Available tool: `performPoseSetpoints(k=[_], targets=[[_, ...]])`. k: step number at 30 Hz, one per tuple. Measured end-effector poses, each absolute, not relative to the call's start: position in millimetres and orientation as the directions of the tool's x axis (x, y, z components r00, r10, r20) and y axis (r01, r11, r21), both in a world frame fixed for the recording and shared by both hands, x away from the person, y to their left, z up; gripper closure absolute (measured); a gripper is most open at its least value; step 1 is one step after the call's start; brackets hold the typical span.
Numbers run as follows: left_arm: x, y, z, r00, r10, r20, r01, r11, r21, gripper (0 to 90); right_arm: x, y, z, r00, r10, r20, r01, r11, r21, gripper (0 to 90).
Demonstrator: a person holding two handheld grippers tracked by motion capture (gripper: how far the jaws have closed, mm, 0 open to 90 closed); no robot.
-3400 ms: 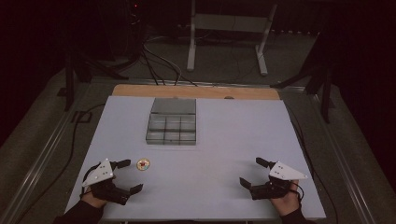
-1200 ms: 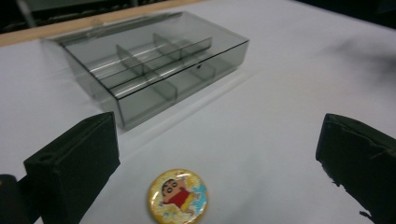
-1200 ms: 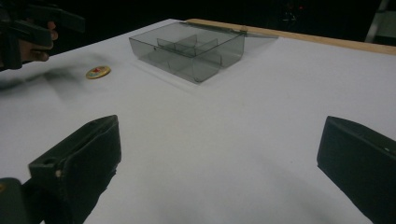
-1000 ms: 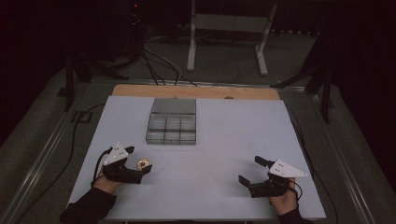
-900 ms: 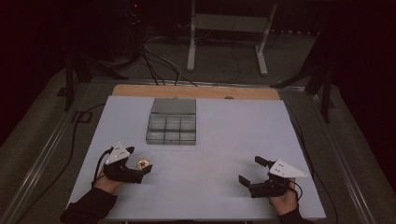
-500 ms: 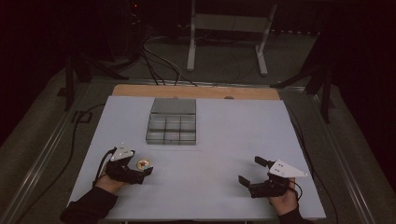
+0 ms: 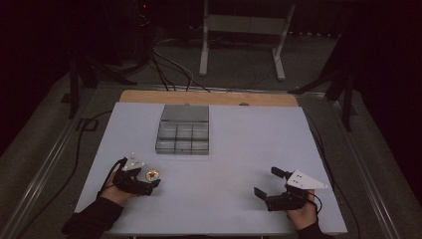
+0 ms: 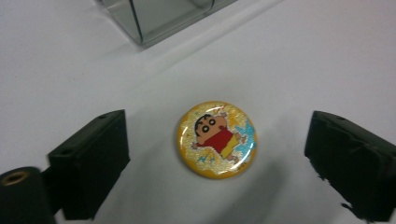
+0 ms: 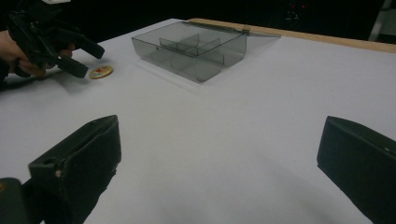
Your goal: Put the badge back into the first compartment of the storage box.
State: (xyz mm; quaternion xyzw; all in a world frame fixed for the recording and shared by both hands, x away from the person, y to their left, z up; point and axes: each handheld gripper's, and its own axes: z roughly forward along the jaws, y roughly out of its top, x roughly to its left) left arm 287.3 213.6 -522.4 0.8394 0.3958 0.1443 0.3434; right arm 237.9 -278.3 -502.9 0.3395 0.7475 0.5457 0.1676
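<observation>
- My left gripper has moved up to the badge; jaws straddle it, just been closing, no contact yet.
- Badge flat on table, near the box.
- Right gripper unmoved, gaping wide, nothing in it.

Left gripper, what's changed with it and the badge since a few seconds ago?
The left gripper moved forward from the table's near edge to the round yellow badge and now straddles it. Its fingers have just been closing, with the badge between them but not yet touched. The badge, the clear compartment box and the right gripper stayed where they were.
</observation>
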Motion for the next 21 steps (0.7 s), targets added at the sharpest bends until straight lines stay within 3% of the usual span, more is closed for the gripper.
performPoseSetpoints(k=[11,21], targets=[[290.4,209.2,-525.7,0.664,0.747,-0.001,0.547,-0.486,0.682,27.8,238.1,-278.3,-503.1,-0.712,0.691,0.125,0.329,0.172,0.928,0.0],[295.3,207.1,-527.1,0.671,0.741,-0.006,0.547,-0.490,0.679,38.3,238.3,-278.2,-503.2,-0.712,0.691,0.123,0.329,0.174,0.928,0.0]])
